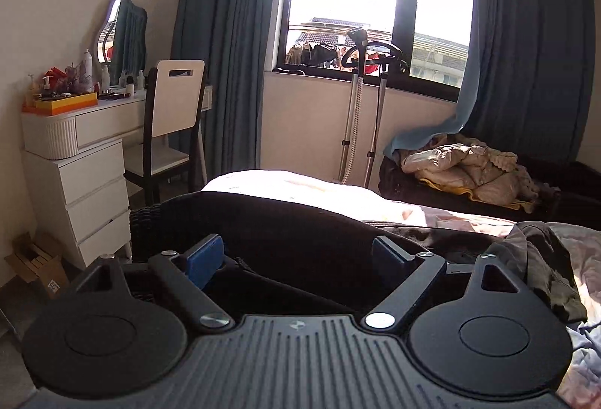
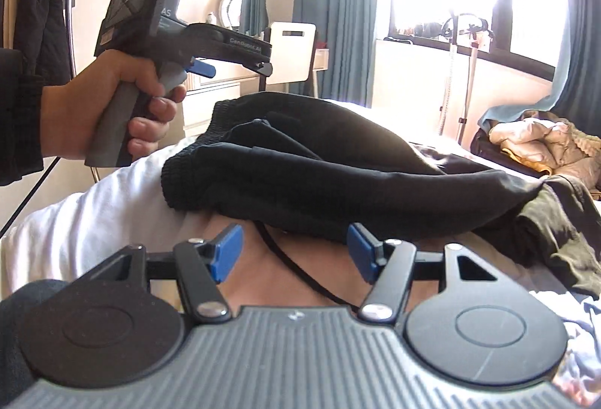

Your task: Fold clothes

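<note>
Black trousers released on the bed

Both jaws are held open and empty: the black trousers (image 2: 319, 161) are laid just ahead of the right gripper (image 2: 295, 253), long axis crosswise; the left gripper (image 1: 298, 258) is raised above the waistband.

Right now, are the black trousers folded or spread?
Folded: the black trousers lie doubled in layers on the bed, waistband at one end.

A folded garment (image 2: 300, 161) lay on the bed (image 2: 94, 213), toward its left edge. A crumpled garment (image 2: 556, 221) lay touching it on the right. Behind the bed stood a chair (image 1: 176, 116) at a dresser (image 1: 86, 161).
</note>
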